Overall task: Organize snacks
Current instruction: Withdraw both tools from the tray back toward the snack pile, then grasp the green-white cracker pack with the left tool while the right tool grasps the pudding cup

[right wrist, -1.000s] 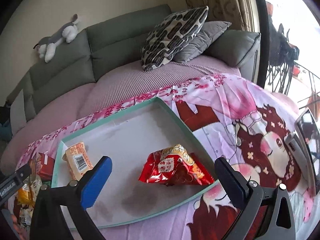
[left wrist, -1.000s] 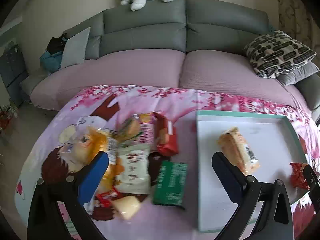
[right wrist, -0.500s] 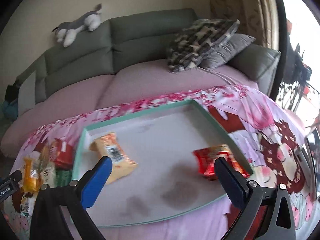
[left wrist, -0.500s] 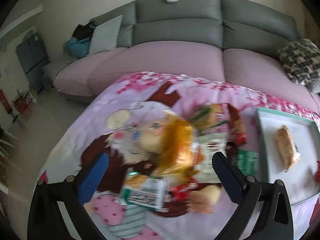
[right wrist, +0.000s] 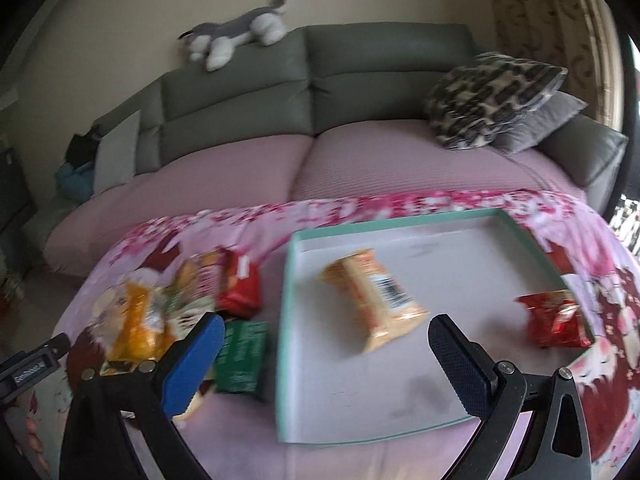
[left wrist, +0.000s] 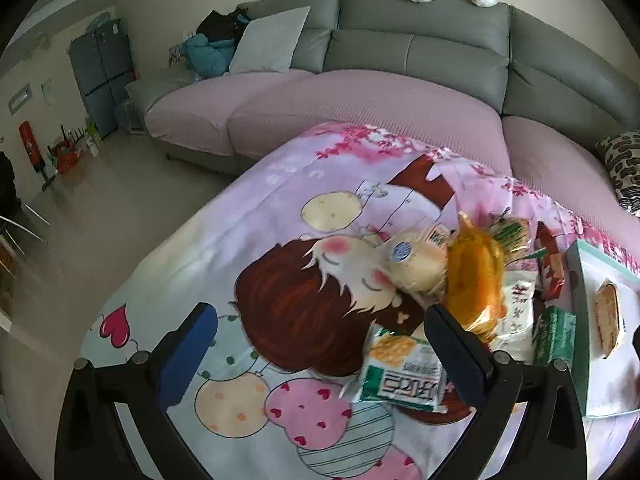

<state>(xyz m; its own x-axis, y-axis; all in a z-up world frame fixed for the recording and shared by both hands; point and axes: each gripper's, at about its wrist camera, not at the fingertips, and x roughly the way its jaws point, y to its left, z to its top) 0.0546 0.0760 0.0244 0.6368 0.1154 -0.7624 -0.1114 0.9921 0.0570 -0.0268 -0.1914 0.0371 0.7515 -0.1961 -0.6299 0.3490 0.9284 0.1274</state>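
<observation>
A cartoon-print cloth (right wrist: 460, 452) is spread over the tabletop, with loose snack packets (right wrist: 240, 344) and a tray (right wrist: 285, 360) laid on it.

Green-and-white plastic snack packet (left wrist: 402, 376) is showing large white Chinese chars, too blurred to read. White flat snack pouch (left wrist: 516, 308) is carrying dark Chinese chars, also unreadable. Barcode on orange wrapped snack (right wrist: 374, 294); digits illegible.

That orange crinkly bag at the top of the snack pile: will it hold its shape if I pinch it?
Probably not. The orange bag looks like thin, glossy, puffed film, so it likely crumples and may slip. It seems light for its size. It leans on neighbouring packets, so lifting could shift them.
</observation>
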